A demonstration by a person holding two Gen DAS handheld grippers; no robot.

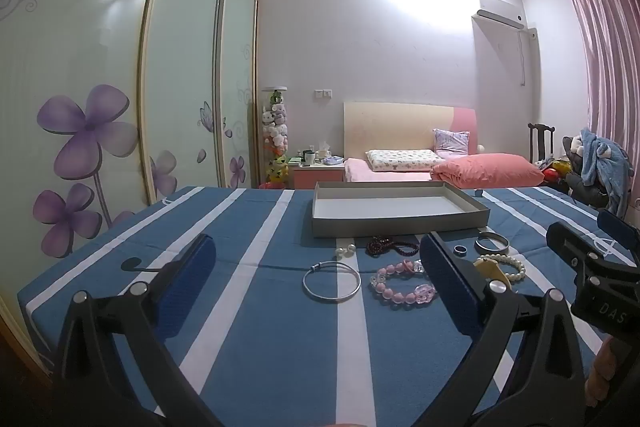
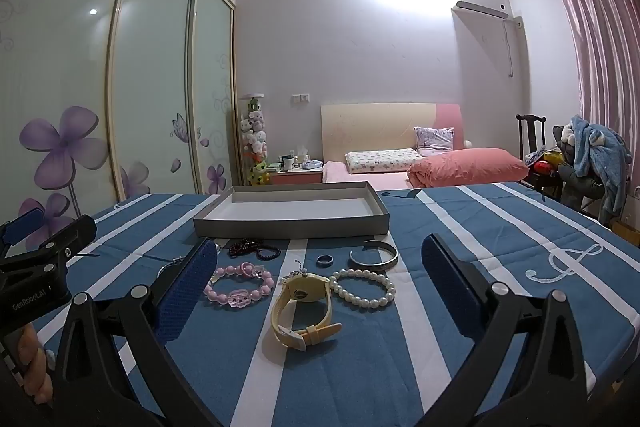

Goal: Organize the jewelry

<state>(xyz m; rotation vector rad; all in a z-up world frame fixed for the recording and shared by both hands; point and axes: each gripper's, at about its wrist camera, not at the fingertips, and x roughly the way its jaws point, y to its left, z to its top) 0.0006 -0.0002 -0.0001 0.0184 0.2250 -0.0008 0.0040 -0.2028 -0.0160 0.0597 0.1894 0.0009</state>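
Note:
A shallow grey tray (image 1: 396, 223) (image 2: 292, 225) stands empty at the table's far middle. In front of it lie a silver bangle (image 1: 330, 281), a pink bead bracelet (image 1: 402, 285) (image 2: 240, 287), a dark bead string (image 1: 390, 246) (image 2: 253, 248), a small ring (image 2: 325, 259), a silver cuff (image 2: 374, 255) (image 1: 491, 243), a pearl bracelet (image 2: 362, 287) (image 1: 505, 264) and a cream watch (image 2: 302, 309). My left gripper (image 1: 320, 267) is open above the bangle. My right gripper (image 2: 320, 275) is open above the watch.
The table has a blue cloth with white stripes (image 1: 256, 327). Behind it are a pink bed (image 1: 440, 167), a nightstand (image 1: 318, 173), a wardrobe with flower doors (image 1: 100, 107) and a chair piled with clothes (image 2: 588, 163).

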